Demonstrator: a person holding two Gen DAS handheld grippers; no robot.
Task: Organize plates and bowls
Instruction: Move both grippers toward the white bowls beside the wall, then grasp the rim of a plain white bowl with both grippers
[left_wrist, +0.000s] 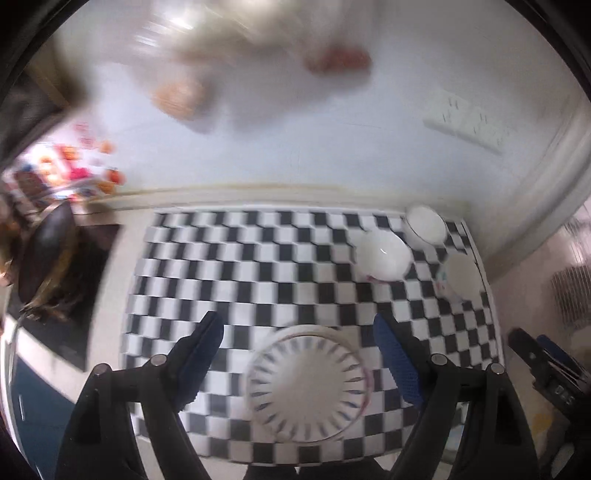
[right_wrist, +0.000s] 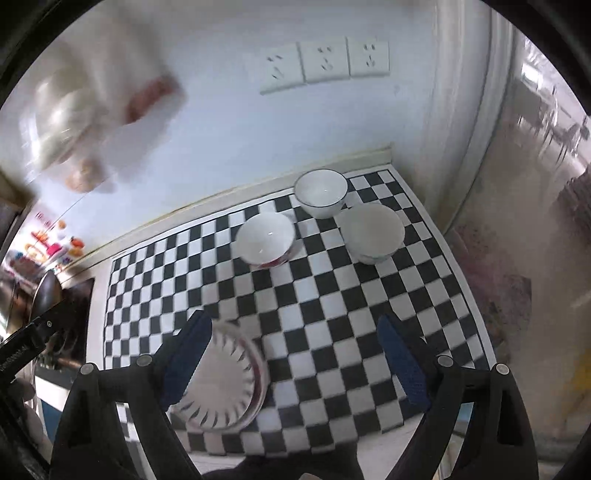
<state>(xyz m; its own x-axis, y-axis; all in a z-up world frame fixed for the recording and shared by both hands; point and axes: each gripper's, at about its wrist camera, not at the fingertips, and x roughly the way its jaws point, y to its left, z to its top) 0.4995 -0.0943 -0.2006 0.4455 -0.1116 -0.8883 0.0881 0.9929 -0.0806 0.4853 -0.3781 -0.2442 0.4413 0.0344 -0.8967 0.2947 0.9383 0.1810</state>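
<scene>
Both grippers are hovering over the checkered mat (right_wrist: 332, 295) with jaws standing wide apart and nothing between the pads: the left gripper (left_wrist: 299, 332) is framing the striped plate (left_wrist: 306, 384) lying flat on the mat's near edge, and the right gripper (right_wrist: 291, 332) is sitting just right of that plate. Three bowls are resting at the mat's far right corner: the dark-rimmed bowl (right_wrist: 320, 194) nearest the wall, the red-patterned bowl (right_wrist: 266, 238) to its left, the plain bowl (right_wrist: 371, 230) to its right.

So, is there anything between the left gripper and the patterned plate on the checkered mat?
Nothing visible is in the way. The patterned plate lies flat on the checkered mat, between the open fingers of the left gripper. The three bowls stand apart, toward the mat's far right corner.
</scene>
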